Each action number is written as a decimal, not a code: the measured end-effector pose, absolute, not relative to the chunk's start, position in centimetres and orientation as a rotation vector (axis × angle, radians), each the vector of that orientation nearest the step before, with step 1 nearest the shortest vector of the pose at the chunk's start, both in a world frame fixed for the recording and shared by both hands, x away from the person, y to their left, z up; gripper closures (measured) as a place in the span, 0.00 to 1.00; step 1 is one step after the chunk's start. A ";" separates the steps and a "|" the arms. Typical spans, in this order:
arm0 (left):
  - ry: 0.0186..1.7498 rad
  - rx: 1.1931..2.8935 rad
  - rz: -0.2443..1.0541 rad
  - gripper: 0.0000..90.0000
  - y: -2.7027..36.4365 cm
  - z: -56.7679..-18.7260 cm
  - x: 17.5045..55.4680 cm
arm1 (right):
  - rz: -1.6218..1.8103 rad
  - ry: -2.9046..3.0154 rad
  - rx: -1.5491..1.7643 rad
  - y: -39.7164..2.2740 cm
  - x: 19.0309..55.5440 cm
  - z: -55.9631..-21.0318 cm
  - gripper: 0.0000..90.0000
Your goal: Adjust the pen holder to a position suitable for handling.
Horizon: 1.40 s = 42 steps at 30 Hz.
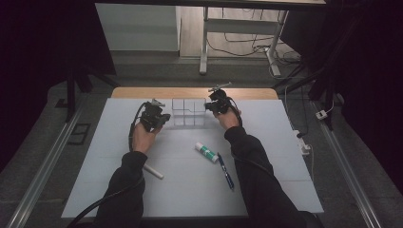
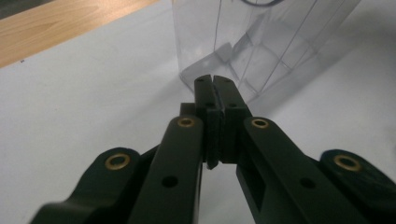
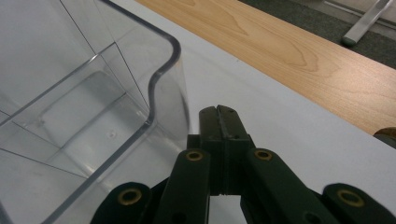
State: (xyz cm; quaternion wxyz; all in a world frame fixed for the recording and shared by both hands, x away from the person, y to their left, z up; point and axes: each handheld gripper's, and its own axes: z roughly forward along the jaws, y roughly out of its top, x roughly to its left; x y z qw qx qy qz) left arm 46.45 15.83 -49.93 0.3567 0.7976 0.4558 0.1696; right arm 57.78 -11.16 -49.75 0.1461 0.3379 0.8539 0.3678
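Note:
A clear plastic organiser box (image 1: pixel 189 112) with dividers stands at the far middle of the white board (image 1: pixel 114 142). My left gripper (image 1: pixel 164 117) sits just left of it, jaws shut with nothing between them; in the left gripper view the gripper (image 2: pixel 214 80) points at the box's lower corner (image 2: pixel 224 51). My right gripper (image 1: pixel 209 107) is at the box's right side, also shut and empty; in the right gripper view the gripper (image 3: pixel 217 111) lies beside the box's curved rim (image 3: pixel 161 74).
On the board nearer the person lie a glue stick (image 1: pixel 206 152), a blue pen (image 1: pixel 225 171) and a white stick (image 1: pixel 153 171). A wooden table edge (image 1: pixel 195 92) runs behind the board. Table legs and cables are on the floor beyond.

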 end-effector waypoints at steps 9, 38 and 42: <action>1.207 2.046 0.446 0.98 15.1 -50.6 46.7 | 1.066 2.493 0.936 -11.3 57.6 -50.1 1.00; 1.246 2.072 0.466 0.98 16.7 -50.4 44.9 | 1.072 2.561 0.884 -9.9 54.4 -50.1 1.00; 1.243 2.089 0.465 0.98 16.9 -50.3 44.1 | 1.072 2.572 0.877 -9.6 53.7 -50.1 1.00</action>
